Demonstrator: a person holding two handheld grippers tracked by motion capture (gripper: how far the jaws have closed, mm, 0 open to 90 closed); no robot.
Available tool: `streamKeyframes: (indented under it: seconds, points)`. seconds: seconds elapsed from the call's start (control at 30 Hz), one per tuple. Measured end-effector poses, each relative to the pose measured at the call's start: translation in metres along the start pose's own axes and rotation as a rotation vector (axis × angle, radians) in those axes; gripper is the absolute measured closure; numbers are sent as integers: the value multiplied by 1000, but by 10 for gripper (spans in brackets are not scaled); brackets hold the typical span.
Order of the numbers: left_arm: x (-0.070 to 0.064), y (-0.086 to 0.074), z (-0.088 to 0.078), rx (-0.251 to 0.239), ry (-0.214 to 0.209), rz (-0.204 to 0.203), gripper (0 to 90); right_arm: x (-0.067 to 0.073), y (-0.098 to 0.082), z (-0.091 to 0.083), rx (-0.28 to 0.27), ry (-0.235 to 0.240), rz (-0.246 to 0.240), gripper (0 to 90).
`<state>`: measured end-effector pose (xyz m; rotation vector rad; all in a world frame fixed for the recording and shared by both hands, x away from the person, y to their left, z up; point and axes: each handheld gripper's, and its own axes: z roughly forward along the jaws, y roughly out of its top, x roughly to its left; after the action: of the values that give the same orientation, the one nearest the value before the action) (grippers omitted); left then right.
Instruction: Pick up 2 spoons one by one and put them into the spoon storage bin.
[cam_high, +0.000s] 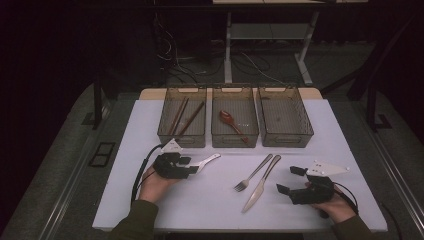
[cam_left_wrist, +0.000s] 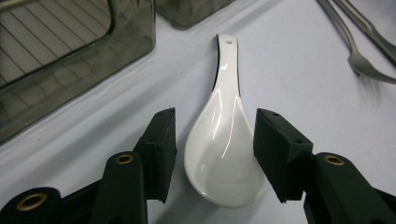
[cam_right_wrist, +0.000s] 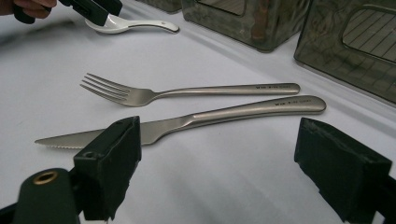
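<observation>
On the white table (cam_high: 200, 200), left of centre, the left gripper (cam_high: 192, 167) lies low with its black jaws either side of the bowl of a glossy white ceramic soup spoon (cam_high: 207, 161). In the left gripper view the spoon (cam_left_wrist: 223, 140) lies flat, bowl up, handle pointing away toward the trays. The right pad looks to touch the bowl's edge; a thin gap shows at the left pad, so jaws straddle the bowl without a firm clamp. Spoon rests on the table, just in front of the gap between the left and middle trays.

The right gripper (cam_high: 290, 181) sits at the right, jaws spread wide, nothing between them, held by the person's hand (cam_high: 337, 206). In its own view the gripper (cam_right_wrist: 217, 161) faces a steel table knife (cam_right_wrist: 187, 122) with a serrated blade and, just behind it, a steel fork (cam_right_wrist: 187, 92). Fork and knife lie side by side, near but apart, handles toward the trays. High view: fork (cam_high: 254, 173), knife (cam_high: 261, 183), mid-table.

At the far edge three smoked-plastic trays stand in a row. Left tray (cam_high: 162, 131) holds brown chopsticks (cam_high: 184, 117). Middle tray (cam_high: 216, 137) holds a red-brown spoon (cam_high: 231, 124). Right tray (cam_high: 306, 131) contents too dim to tell.
</observation>
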<state>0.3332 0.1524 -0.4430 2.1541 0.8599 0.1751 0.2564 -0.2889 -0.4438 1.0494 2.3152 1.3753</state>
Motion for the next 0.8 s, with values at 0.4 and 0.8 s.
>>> streamKeyframes:
  seconds: [0.4,0.8]
  points:
    - [-4,-3,3,50,17,38,487,0,0,1,9,4,-5,145]
    - [-16,-1,5,77,-10,80,623,1,-1,1,16,2,-11,146]
